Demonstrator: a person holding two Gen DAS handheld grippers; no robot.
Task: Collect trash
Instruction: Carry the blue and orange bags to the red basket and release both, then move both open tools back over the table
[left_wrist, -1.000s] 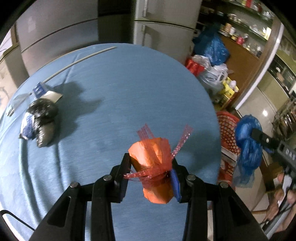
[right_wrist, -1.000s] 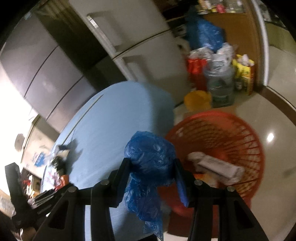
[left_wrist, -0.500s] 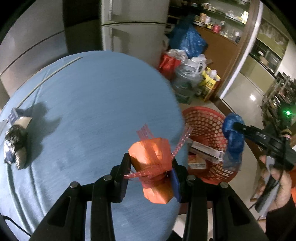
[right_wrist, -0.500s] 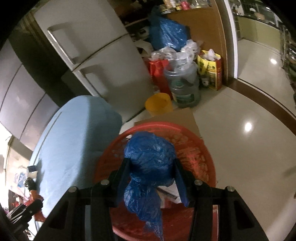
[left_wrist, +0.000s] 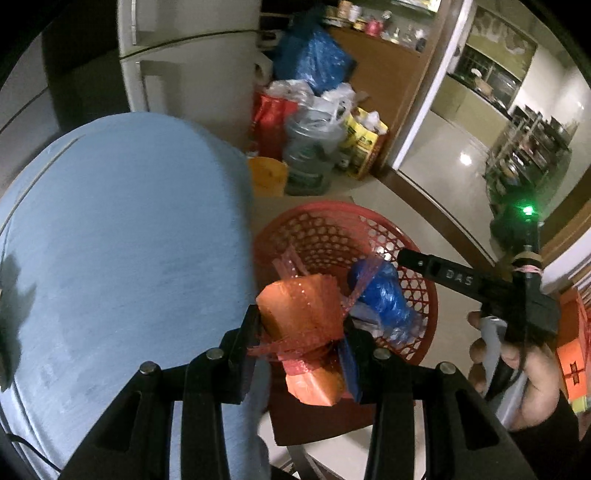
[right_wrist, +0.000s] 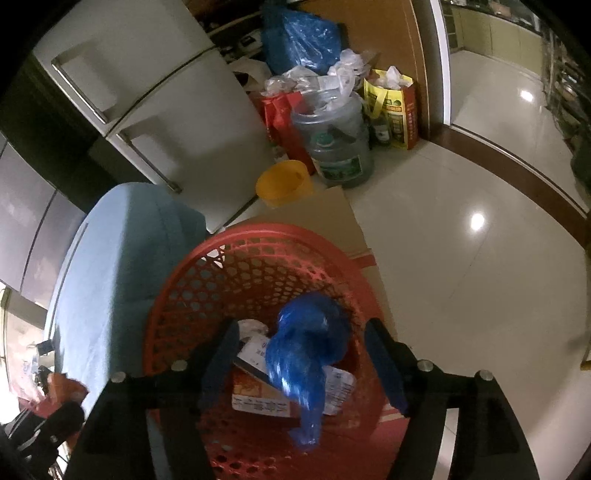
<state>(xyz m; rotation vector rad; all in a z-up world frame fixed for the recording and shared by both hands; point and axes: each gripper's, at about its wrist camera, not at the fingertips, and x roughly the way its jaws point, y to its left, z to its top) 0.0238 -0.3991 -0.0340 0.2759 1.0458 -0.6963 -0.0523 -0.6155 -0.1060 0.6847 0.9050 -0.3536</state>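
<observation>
While the left tool (left_wrist: 301, 345) pinched an orange wrapper (left_wrist: 301, 321) tangled in red mesh strips, its fingers (left_wrist: 245, 334) closed on the bundle from both sides, the bundle stood roughly upright between them. Its long axis ran from a lower end hanging under the fingers to an upper end leaning slightly left, and loose mesh strips fanned up and to the right. It hung past the edge of the blue-clothed bench (left_wrist: 122, 258), just beside the rim of the red basket (left_wrist: 424, 299) on the floor.

The right tool (right_wrist: 301, 365) stood spread wide over that basket (right_wrist: 173, 306), gripping nothing, with clear gaps on either side of the blue plastic bag (right_wrist: 306, 354). This bag appeared blurred in the right wrist view; it lay lengthwise top to bottom, bulging end up and thin tail pointing down toward the camera. It sat inside the basket, over a printed carton (right_wrist: 258, 398) and white packets. From the left wrist view the bag (left_wrist: 384, 295) showed within the basket wall, near the right tool's (left_wrist: 406, 256) black tip.
</observation>
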